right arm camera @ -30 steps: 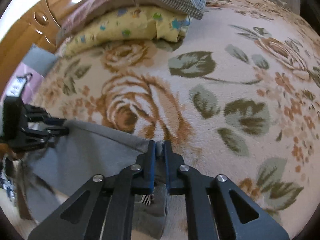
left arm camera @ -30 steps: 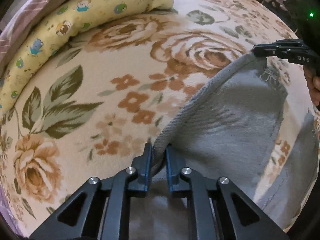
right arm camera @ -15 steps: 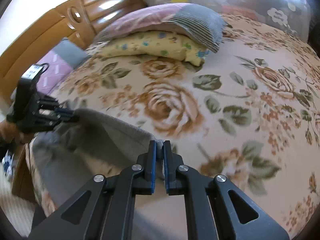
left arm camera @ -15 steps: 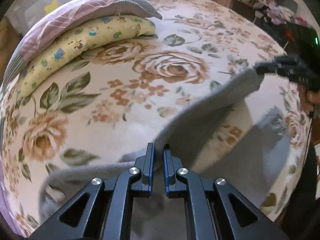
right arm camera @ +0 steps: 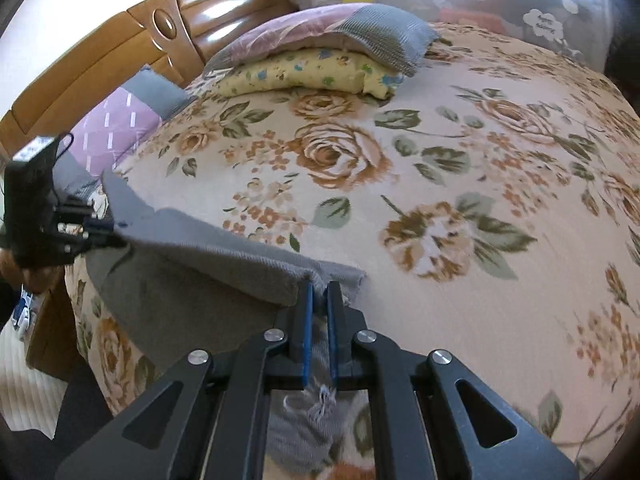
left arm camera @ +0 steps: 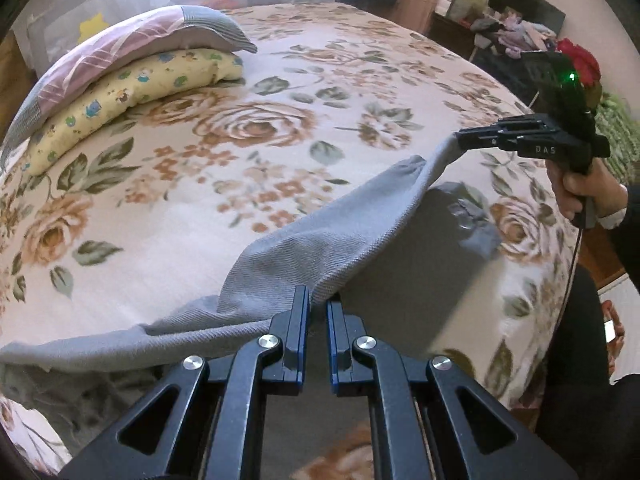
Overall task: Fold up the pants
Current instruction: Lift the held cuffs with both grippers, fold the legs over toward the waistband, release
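Grey pants [left arm camera: 328, 240] hang stretched in the air between my two grippers, above a floral bed cover [left arm camera: 248, 136]. My left gripper [left arm camera: 318, 300] is shut on one end of the upper edge of the pants. My right gripper [left arm camera: 460, 140], seen from the side at the right of the left wrist view, is shut on the other end. In the right wrist view the pants [right arm camera: 208, 256] sag from the right gripper [right arm camera: 318, 288] toward the left gripper [right arm camera: 116, 236] at the left edge. A frayed grey end [right arm camera: 316, 408] dangles below the right gripper's fingers.
Two pillows, a pink-grey one [right arm camera: 320, 28] on a yellow printed one [right arm camera: 316, 72], lie by the wooden headboard [right arm camera: 168, 28]. A purple-grey pillow [right arm camera: 116, 128] sits at the bed's left edge. A hand [left arm camera: 580, 188] holds the right gripper. Clutter [left arm camera: 512, 32] stands beyond the bed.
Both grippers have risen and drawn back from the pillows, lifting the grey pants off the bed. The cloth now hangs in the air between them instead of lying flat.
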Tool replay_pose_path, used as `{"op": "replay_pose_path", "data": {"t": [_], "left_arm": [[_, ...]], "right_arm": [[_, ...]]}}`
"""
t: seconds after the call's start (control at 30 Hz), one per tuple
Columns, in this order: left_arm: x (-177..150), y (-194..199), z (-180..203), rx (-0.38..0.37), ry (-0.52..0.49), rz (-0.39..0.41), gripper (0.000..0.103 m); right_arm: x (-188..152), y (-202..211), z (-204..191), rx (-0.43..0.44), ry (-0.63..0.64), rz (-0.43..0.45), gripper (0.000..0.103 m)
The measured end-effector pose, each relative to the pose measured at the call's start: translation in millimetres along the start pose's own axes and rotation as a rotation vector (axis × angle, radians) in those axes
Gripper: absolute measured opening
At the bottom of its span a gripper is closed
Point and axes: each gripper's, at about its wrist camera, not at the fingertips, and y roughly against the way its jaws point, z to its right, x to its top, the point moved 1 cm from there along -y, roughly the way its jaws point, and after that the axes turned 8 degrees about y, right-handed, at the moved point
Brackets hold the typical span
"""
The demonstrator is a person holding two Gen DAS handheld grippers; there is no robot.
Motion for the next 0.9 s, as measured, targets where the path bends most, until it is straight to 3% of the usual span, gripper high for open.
{"op": "replay_pose_path", "data": {"t": [0.2, 0.47, 0.9], "left_arm": [[-21, -3, 16, -0.032, 0.010, -0.006, 0.007], [-49, -29, 21, -0.036, 0.032, -0.078, 0.007], [-56, -26, 15, -0.066, 0.111, -0.049, 0.009]], "right_arm": [[-30, 24, -16, -0.023, 0.006, 0.013, 0.007], [-91, -3, -23, -0.002, -0.066, -0.095, 0.007], [-99, -1, -35, -0.044, -0.044, -0.126, 0.008]]}}
